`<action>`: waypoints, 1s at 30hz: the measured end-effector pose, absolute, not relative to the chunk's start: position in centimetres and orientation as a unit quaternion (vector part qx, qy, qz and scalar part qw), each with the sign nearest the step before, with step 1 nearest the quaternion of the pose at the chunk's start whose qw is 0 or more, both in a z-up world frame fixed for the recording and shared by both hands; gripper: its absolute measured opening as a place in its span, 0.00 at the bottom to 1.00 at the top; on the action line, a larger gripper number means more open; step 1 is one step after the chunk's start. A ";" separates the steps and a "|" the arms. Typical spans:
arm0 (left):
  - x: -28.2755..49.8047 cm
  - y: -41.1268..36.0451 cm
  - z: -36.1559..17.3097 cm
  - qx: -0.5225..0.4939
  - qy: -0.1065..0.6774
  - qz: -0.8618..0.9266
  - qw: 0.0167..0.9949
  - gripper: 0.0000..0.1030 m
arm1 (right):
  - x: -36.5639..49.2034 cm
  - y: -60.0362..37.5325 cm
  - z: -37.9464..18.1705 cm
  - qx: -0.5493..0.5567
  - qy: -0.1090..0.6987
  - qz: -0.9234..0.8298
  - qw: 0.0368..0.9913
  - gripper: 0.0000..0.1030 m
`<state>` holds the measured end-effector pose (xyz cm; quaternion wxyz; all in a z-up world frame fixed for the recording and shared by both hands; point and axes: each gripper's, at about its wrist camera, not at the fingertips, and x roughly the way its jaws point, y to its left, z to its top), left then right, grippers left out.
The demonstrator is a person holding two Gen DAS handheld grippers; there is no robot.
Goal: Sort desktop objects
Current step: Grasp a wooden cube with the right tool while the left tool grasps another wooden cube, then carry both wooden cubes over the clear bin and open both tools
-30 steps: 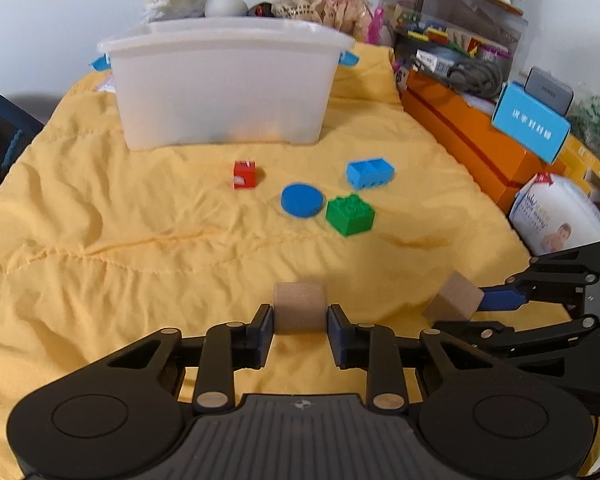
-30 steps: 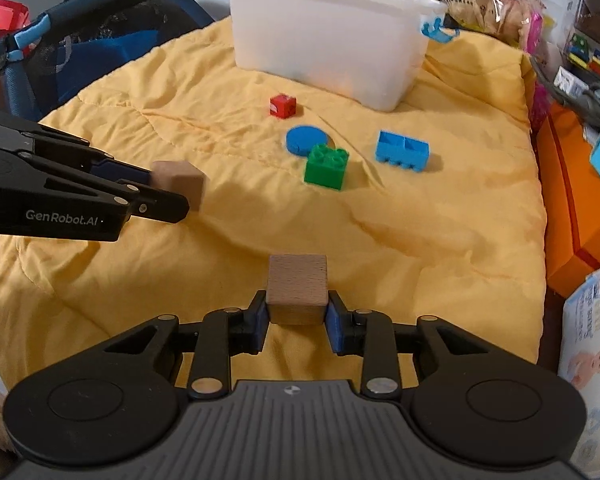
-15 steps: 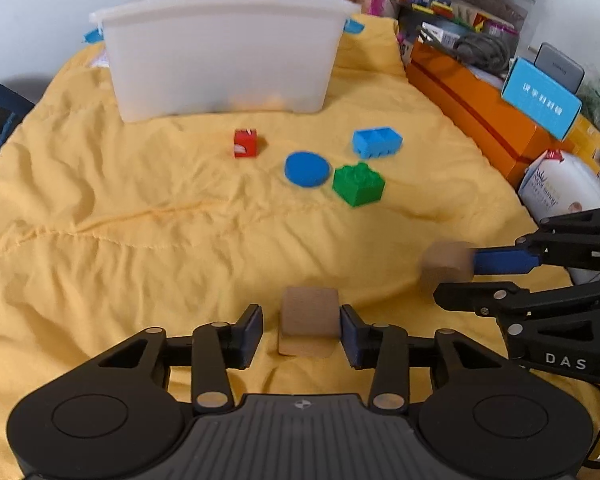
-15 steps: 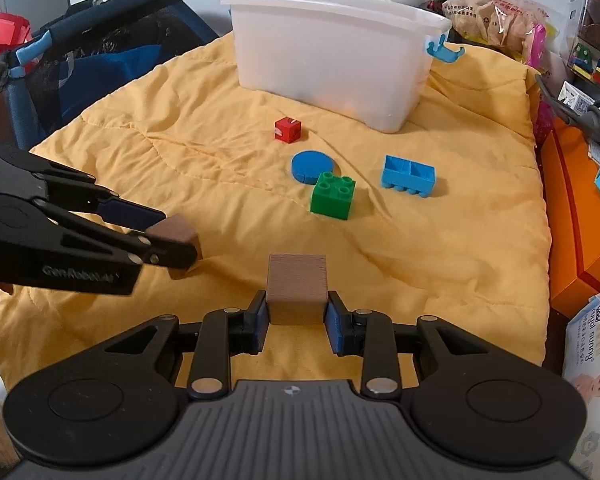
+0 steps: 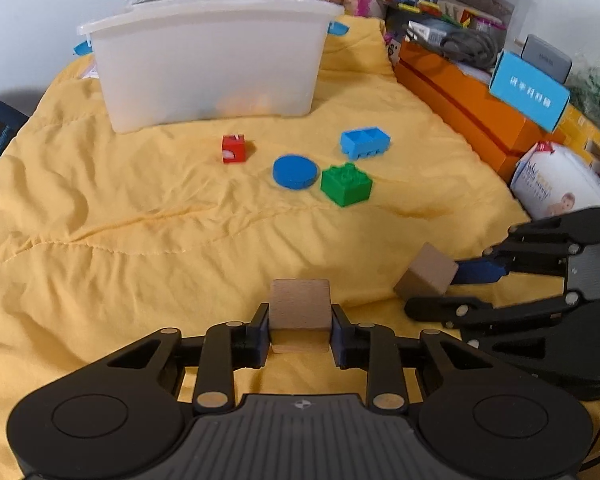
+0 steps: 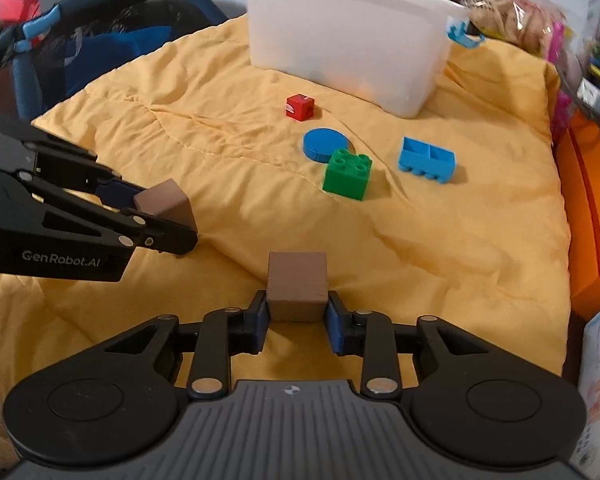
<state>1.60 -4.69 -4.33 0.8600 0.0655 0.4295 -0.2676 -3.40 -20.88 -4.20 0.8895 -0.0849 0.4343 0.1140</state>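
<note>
Two plain wooden cubes, one per gripper. The left wooden cube looks light, rigid, flat-faced, likely a bit slick on smooth sanded sides, not fragile; best held across two opposite flat faces, centred on the pads, which is how it sits now. Pale beech colour, visible grain, softly rounded edges, lighter underside showing at the bottom. It is low in the left wrist view, just above the yellow quilt. The left gripper jaws are closing at this moment, narrow gap, cube between them with the blue pads against its sides. The right wooden cube is the same kind, looks darker and browner in that view, probably shade; same handling judgement, grip flat faces, avoid corners or it may twist. The right gripper jaws are narrowly set and clamped on it, pads flush on both sides. Each gripper shows in the other's view, cubes near but apart. Further out on the quilt: green brick just beside blue disc, blue brick to the right, small red cube to the left, all loose, well apart from both grippers. Behind them is the white translucent bin, likely the drop target; something orange faintly shows through its wall. Clutter and an orange box at right.
</note>
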 end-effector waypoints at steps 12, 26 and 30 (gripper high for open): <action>9.1 -4.2 3.8 0.028 0.335 -0.282 0.899 0.31 | 2.3 -21.7 1.2 -0.074 0.376 0.114 0.916 0.32; 23.2 -8.3 8.7 0.027 0.290 -0.237 0.927 0.31 | 15.6 -23.1 8.0 -0.022 0.301 0.036 0.953 0.32; 25.0 -8.7 7.1 0.049 0.322 -0.222 0.919 0.33 | 18.6 -23.3 6.5 -0.012 0.344 0.019 0.939 0.34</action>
